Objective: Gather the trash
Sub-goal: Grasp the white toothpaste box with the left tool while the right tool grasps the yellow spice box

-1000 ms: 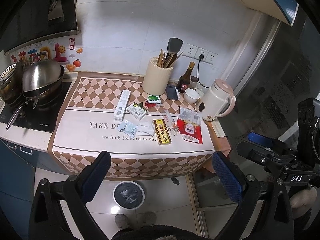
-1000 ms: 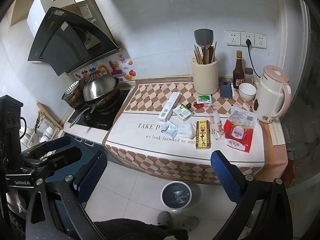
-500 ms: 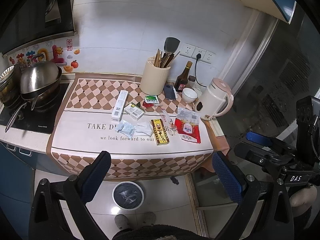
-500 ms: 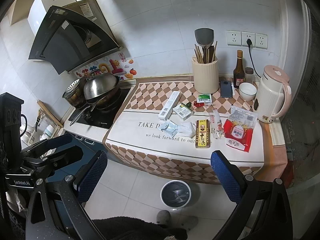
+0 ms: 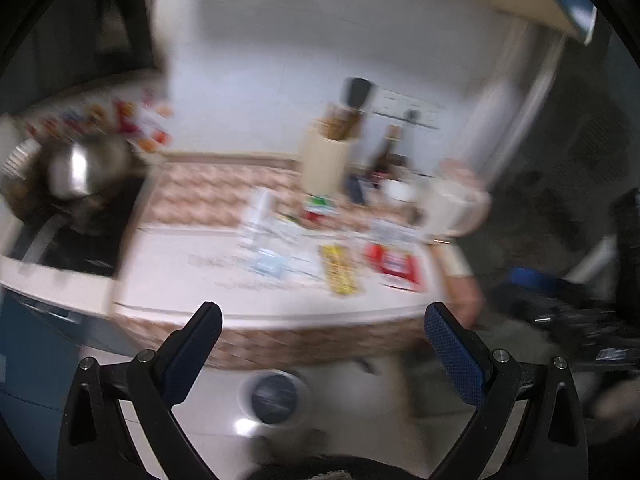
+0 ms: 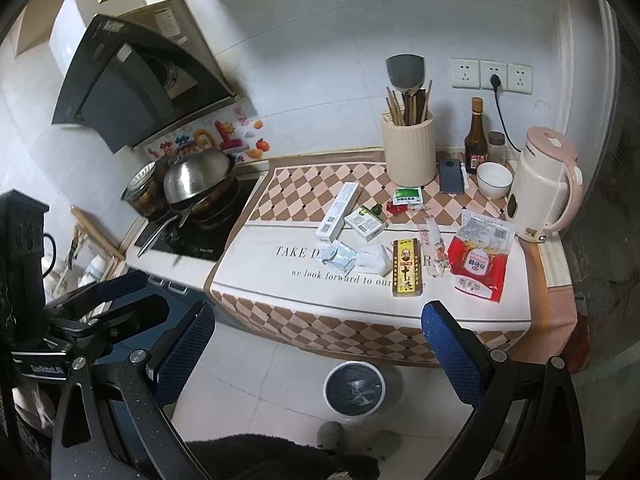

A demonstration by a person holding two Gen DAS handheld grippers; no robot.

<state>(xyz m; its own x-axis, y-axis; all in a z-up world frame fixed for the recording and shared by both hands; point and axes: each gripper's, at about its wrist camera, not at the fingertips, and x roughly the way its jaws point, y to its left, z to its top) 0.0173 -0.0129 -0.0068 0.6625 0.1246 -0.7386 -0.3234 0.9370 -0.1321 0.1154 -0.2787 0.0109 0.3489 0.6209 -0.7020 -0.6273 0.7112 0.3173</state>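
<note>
Trash lies on the checked counter mat (image 6: 304,320): a red-and-white bag (image 6: 478,258), a yellow box (image 6: 407,267), a crumpled tissue (image 6: 374,258), a blue-white wrapper (image 6: 340,256), a long white box (image 6: 338,210), a small green-white box (image 6: 366,222) and a green sachet (image 6: 408,195). A round bin (image 6: 353,388) stands on the floor below. My right gripper (image 6: 318,354) is open and empty, well short of the counter. My left gripper (image 5: 322,346) is open and empty; its view is blurred, with the bin (image 5: 274,396) below.
A utensil holder (image 6: 408,156), sauce bottle (image 6: 476,136), phone (image 6: 451,176), white bowl (image 6: 494,179) and pink-white kettle (image 6: 542,192) line the back. A pan with steel lid (image 6: 198,178) sits on the hob at left. The other gripper shows at the lower left (image 6: 100,308).
The left gripper has swung quickly, blurring its view; the counter now sits lower and closer in it. The right view has barely shifted. Both grippers stay open.
</note>
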